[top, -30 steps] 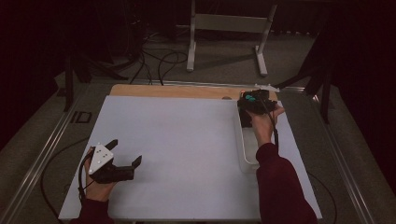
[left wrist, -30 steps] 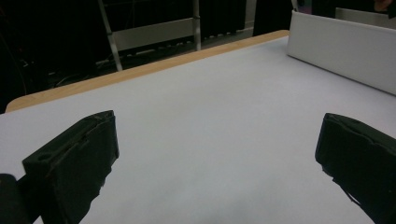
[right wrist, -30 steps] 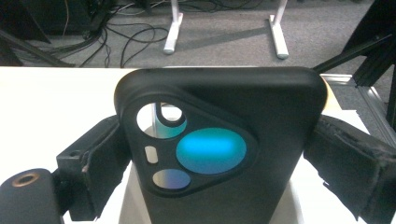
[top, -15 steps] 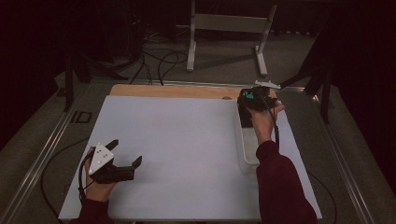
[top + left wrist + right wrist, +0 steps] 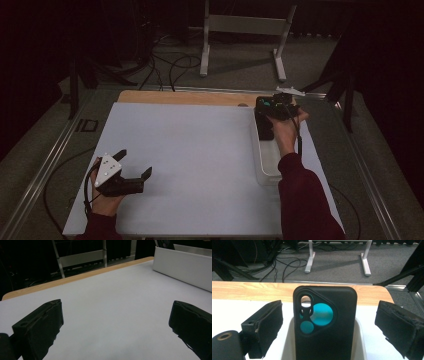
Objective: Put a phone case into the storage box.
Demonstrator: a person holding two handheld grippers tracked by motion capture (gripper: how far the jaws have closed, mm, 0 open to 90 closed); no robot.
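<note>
Two grippers: one in each of the person's hands, both over a pale grey-white table mat (image 5: pixel 200 165) on a wood-edged table (image 5: pixel 185 97).
Task object: black rectangular phone case with a rounded camera cutout showing teal (image 5: pixel 325 325).
Object location: centre of the right gripper view, standing on end in a white shallow plastic tray (image 5: pixel 264 165) at the right side of the high view; whether it leans on the tray wall cannot be told.
Long axis: upright in the right gripper view, running top to bottom of that frame.
Right gripper (image 5: pixel 329 322): jaws spread wide, one on each side of the case, clear gaps on both flanks, no contact visible.
Right gripper, high view (image 5: pixel 276 107): at the far end of the tray, upper right of the frame.
Key relation: case lies dead ahead between the right jaws, its broad back facing the camera, so a closing stroke would meet its two long edges.
Left gripper (image 5: pixel 134 170): lower left of the high view, jaws apart and holding nothing, well apart from the tray.
Left gripper view: tray wall at the upper right of the frame, bare mat ahead.
Nearer hand: right.
Writing: none legible on case, tray or mat.
Background: white metal stand (image 5: pixel 245 30) and cables on the floor, top of the high view.
</note>
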